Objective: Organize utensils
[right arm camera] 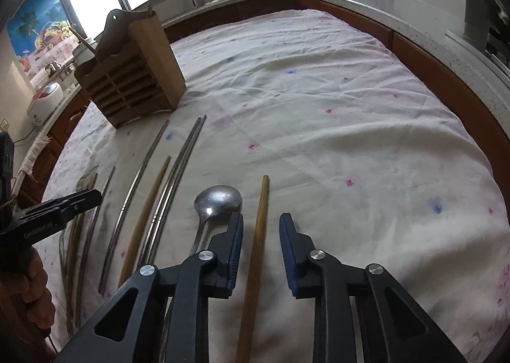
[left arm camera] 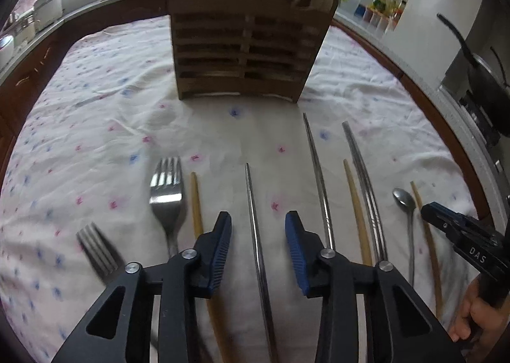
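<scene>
Utensils lie in a row on the flowered cloth in front of a wooden slotted holder (left arm camera: 248, 44). My left gripper (left arm camera: 258, 214) hangs low over a metal chopstick (left arm camera: 250, 191); its blue pads stand on either side with gaps, open. Left of it lie a wooden chopstick (left arm camera: 197, 203) and two forks (left arm camera: 167, 191). My right gripper (right arm camera: 261, 216) straddles a wooden chopstick (right arm camera: 259, 197), pads clear of it, open. A metal spoon (right arm camera: 218, 199) lies just left of its left finger. The holder (right arm camera: 134, 76) holds a few sticks.
More metal chopsticks (left arm camera: 363, 178) and a wooden one (left arm camera: 357, 203) lie between the two grippers. The cloth (right arm camera: 350, 108) is bare to the right. A kitchen counter (right arm camera: 414, 9) with jars, a kettle and a sink rings the table; a pan (left arm camera: 487, 76) stands at the right.
</scene>
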`<state>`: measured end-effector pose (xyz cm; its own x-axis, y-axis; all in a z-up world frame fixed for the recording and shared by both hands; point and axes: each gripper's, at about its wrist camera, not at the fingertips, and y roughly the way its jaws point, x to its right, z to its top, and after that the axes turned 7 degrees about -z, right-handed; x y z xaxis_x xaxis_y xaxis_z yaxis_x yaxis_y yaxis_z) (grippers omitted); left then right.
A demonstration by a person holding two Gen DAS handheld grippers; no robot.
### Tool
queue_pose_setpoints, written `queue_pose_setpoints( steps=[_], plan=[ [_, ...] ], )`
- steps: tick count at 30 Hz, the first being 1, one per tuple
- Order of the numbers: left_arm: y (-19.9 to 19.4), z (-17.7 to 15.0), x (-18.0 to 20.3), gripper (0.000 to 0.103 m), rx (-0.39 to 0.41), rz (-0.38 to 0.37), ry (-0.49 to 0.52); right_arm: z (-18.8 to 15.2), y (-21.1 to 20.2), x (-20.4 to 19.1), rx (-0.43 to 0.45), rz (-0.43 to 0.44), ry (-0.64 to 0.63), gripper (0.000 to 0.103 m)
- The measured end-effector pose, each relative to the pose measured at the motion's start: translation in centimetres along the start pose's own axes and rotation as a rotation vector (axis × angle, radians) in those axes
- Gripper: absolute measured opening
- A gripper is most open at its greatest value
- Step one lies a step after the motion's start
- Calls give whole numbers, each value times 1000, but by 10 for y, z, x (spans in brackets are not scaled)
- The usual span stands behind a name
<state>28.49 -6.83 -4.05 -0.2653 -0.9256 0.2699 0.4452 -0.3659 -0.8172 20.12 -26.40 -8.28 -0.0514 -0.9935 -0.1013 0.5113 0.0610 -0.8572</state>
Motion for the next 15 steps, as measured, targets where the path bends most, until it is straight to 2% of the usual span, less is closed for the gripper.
queue_pose_setpoints(
  steps=[4, 10, 12, 15],
  plan=[
    [20, 8, -1, 29, -26, -2, 9, 5, 6, -6, 1, -19, -34, 22],
    [32, 11, 11, 16, -31, 54, 72, 6, 9, -19, 19, -86, -121, 15],
    [34, 12, 13, 7, -31, 48, 75, 6, 9, -18, 19, -79, -116, 8],
    [35, 12, 11, 3, -31, 28, 65, 7, 8, -14, 12, -50, -88, 7]
  ],
)
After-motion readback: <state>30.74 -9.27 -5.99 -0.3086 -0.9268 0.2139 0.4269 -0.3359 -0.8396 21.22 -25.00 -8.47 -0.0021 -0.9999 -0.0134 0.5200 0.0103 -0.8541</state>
